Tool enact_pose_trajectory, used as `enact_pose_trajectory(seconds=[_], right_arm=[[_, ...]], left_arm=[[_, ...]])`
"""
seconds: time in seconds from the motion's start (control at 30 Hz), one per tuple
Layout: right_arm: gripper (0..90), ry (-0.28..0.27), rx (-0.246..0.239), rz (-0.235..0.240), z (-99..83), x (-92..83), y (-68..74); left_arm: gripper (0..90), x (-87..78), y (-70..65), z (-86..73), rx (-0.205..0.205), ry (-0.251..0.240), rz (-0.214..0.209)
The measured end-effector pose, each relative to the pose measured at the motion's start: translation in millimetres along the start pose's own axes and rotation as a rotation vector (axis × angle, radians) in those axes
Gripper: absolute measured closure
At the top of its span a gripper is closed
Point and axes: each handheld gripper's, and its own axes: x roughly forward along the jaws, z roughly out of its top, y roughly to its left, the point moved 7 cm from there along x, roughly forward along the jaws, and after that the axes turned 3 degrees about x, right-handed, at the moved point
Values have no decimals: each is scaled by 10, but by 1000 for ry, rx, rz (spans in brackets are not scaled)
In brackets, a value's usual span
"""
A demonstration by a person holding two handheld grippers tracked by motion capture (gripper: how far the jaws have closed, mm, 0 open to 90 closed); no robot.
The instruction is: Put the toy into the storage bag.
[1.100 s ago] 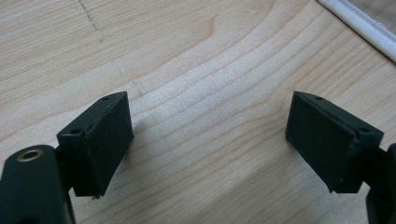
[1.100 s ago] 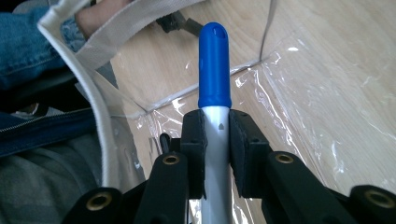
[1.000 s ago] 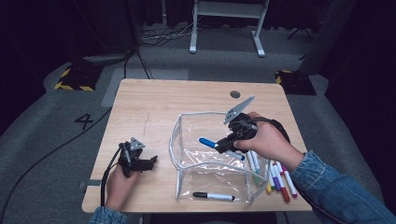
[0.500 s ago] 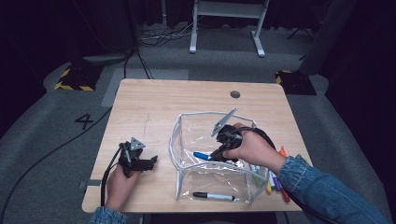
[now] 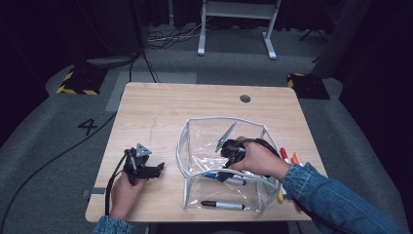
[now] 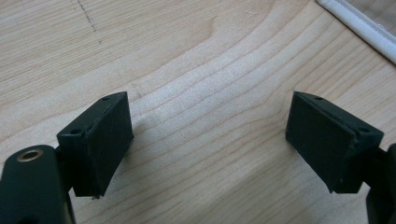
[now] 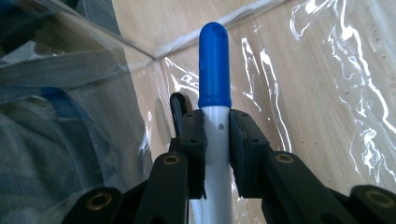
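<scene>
While the right hand-held gripper reaches down inside the clear pouch, its jaws are clamped on a blue-capped marker. Left of the pouch, the left hand-held gripper rests wide open on the wooden surface, holding nothing.

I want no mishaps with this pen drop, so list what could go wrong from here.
1. The right gripper clamps the blue pen inside the clear pouch; the soft walls might snag it as it pulls out.
2. The left gripper stands open on the table, apart from the pouch, so the pouch may shift.
</scene>
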Motion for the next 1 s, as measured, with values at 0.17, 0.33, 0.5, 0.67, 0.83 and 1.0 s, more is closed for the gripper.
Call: enact_pose_trajectory(seconds=[0.17, 0.33, 0.5, 0.67, 0.83, 1.0], right_arm=[[768, 38, -26, 15, -19, 85, 17], [767, 67, -44, 18, -27, 155, 1], [766, 102, -36, 20, -55, 234, -16], [657, 103, -13, 50, -62, 282, -10], [515, 71, -7, 28, -48, 284, -51], [470, -67, 24, -27, 96, 86, -96]], left_arm=[[150, 1, -1, 1, -1, -1, 0], [150, 1, -1, 1, 0, 0, 0], [150, 3, -3, 3, 1, -1, -3], [150, 2, -2, 3, 3, -1, -3], [150, 3, -3, 3, 2, -1, -3], [150, 3, -3, 3, 3, -1, -4]])
